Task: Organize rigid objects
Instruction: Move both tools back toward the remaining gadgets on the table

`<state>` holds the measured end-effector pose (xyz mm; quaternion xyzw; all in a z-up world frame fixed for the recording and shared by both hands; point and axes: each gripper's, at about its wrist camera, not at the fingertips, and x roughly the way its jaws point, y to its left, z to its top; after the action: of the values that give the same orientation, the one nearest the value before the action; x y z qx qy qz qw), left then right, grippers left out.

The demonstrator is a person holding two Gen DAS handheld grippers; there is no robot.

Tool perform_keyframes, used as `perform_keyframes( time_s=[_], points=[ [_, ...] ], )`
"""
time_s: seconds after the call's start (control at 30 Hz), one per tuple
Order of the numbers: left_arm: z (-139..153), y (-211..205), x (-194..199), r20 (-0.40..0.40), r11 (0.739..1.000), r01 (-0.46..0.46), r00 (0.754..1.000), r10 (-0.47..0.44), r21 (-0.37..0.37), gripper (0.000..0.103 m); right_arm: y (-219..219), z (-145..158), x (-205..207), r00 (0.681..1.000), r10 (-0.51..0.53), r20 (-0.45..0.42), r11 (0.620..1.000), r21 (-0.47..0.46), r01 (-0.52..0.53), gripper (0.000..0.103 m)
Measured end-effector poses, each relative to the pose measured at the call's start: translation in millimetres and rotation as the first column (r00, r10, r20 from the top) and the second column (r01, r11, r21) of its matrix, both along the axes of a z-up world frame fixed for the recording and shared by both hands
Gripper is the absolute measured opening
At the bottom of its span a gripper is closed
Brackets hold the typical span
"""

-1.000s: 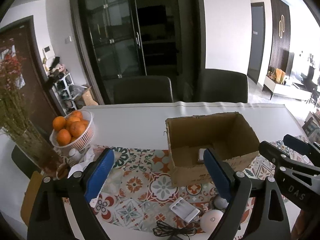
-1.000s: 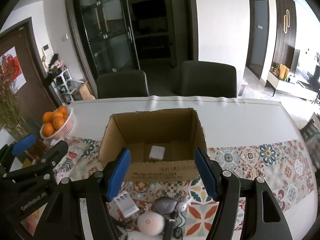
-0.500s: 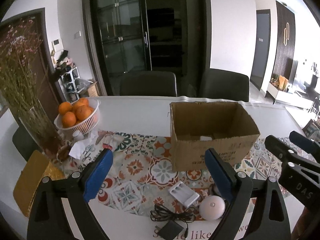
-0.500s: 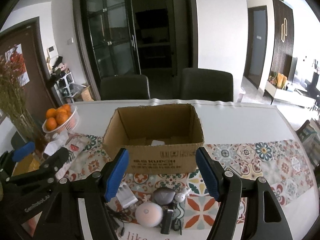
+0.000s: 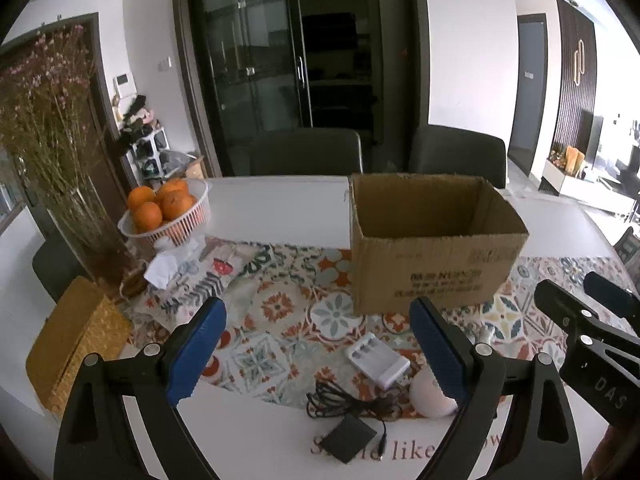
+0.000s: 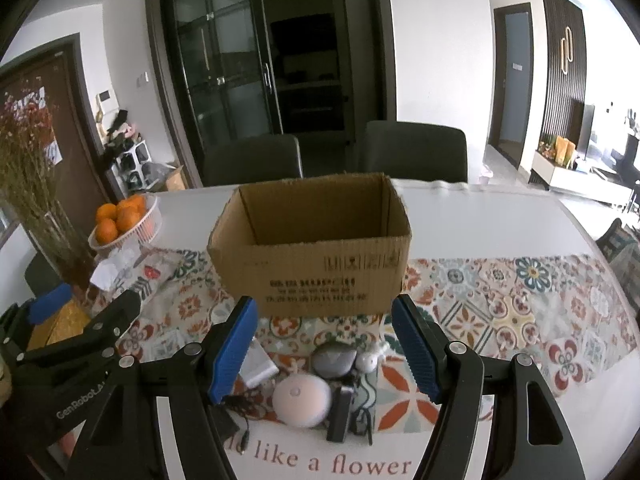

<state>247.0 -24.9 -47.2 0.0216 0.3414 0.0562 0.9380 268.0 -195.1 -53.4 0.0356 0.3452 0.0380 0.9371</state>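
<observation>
An open cardboard box (image 5: 432, 248) (image 6: 312, 256) stands on the patterned runner (image 5: 280, 308); its inside floor is hidden. In front of it lie a white battery charger (image 5: 378, 360) (image 6: 258, 364), a round pinkish-white device (image 5: 430, 398) (image 6: 302, 398), a black adapter with its cable (image 5: 348, 442) (image 6: 224, 420), a grey oval case (image 6: 334, 358), white earbuds (image 6: 368, 360) and a black stick (image 6: 340, 412). My left gripper (image 5: 316, 344) hangs open above the charger and cable. My right gripper (image 6: 325, 344) is open over the grey case and round device. Neither holds anything.
A white basket of oranges (image 5: 168, 208) (image 6: 124, 220), a glass vase of dried flowers (image 5: 60, 160), crumpled tissue (image 5: 164, 268) and a yellow woven box (image 5: 72, 352) fill the table's left side. Two dark chairs (image 5: 304, 152) stand behind the table.
Both grippers have pulled back from the box and sunk lower. The box's floor and the white item in it have dropped out of sight; the small items at the near edge show more fully.
</observation>
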Motion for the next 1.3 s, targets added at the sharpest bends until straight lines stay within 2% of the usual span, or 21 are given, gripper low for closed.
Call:
perform_keyframes(
  time_s=[0.2, 0.83, 1.07, 1.17, 1.3],
  points=[
    [-18, 3, -13, -0.029, 1.0, -0.008, 1.0, 0.007, -0.007, 0.094, -1, -15, -11, 1.0, 0.005, -0.025, 1.0, 0.018, -0.005, 0.07],
    [-79, 4, -39, -0.177, 0.997, -0.037, 0.984, 0.025, -0.065, 0.094, 0, -66, -34, 0.992, 0.02, -0.121, 1.0, -0.015, -0.022, 0.07],
    [-93, 0, -45, -0.171, 0.999, -0.025, 0.985, 0.018, -0.039, 0.094, -2, -85, -37, 0.987, 0.032, -0.156, 0.999, -0.022, -0.035, 0.07],
    [-101, 0, -48, -0.17, 0.998, -0.01, 0.985, 0.001, -0.056, 0.094, -3, -92, -38, 0.985, 0.036, -0.169, 0.999, -0.022, -0.04, 0.07],
    [-111, -3, -52, -0.158, 0.999, 0.02, 0.987, -0.025, -0.029, 0.094, -2, -102, -40, 0.984, 0.043, -0.174, 0.998, -0.039, -0.051, 0.07]
  ],
)
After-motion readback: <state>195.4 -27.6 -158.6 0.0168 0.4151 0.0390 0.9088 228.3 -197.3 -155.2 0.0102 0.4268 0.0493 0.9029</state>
